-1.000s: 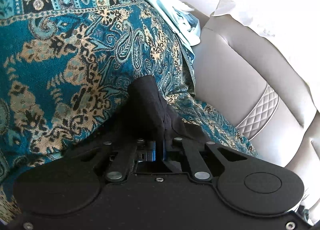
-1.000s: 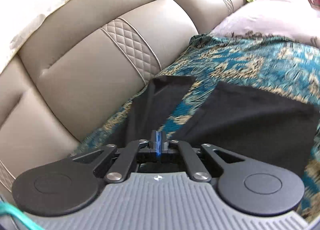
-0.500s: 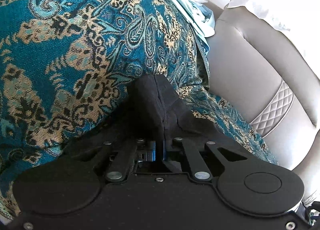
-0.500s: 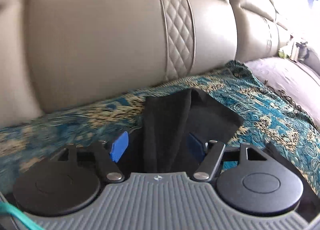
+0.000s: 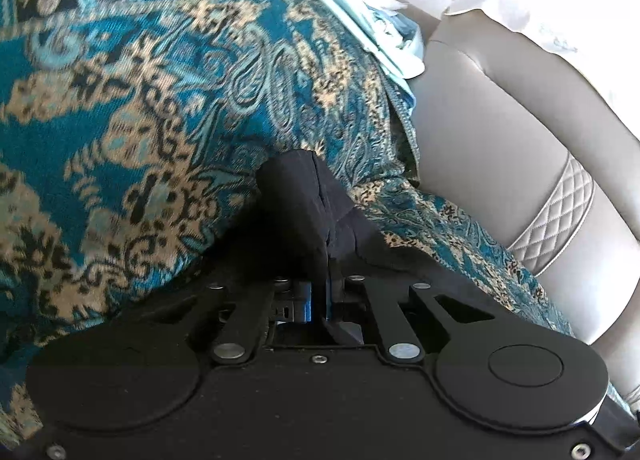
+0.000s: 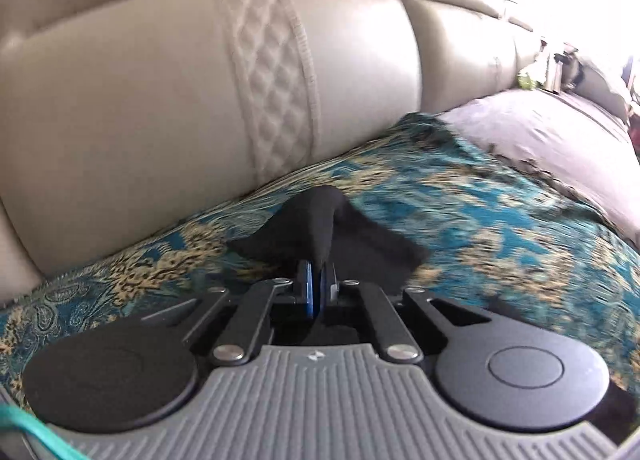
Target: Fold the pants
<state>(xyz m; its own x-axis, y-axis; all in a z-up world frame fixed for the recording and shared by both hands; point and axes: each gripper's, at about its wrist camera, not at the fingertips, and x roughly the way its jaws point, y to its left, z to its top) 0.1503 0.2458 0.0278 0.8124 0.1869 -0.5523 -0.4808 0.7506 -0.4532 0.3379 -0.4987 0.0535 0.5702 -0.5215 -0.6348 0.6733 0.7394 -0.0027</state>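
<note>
Black pants (image 5: 304,199) lie on the teal paisley throw (image 5: 140,107) covering the sofa seat, close to the beige leather backrest (image 6: 160,99). Left tongs (image 5: 319,300) clenched on a bunched fold of the cloth. Right tongs (image 6: 320,292) have just been closing and now pinch a raised peak of the same black fabric (image 6: 320,219); bite looks shallow, near the pad tips. Risks, as judged: thin pinch on the right may slip out once the leg is lifted or pulled taut; either tongs may have caught only the top layer, so the under layer lags and the fold goes crooked; dragging could ruck the loose throw along with the pants. Right view is smeared, so edge alignment cannot be checked.
</note>
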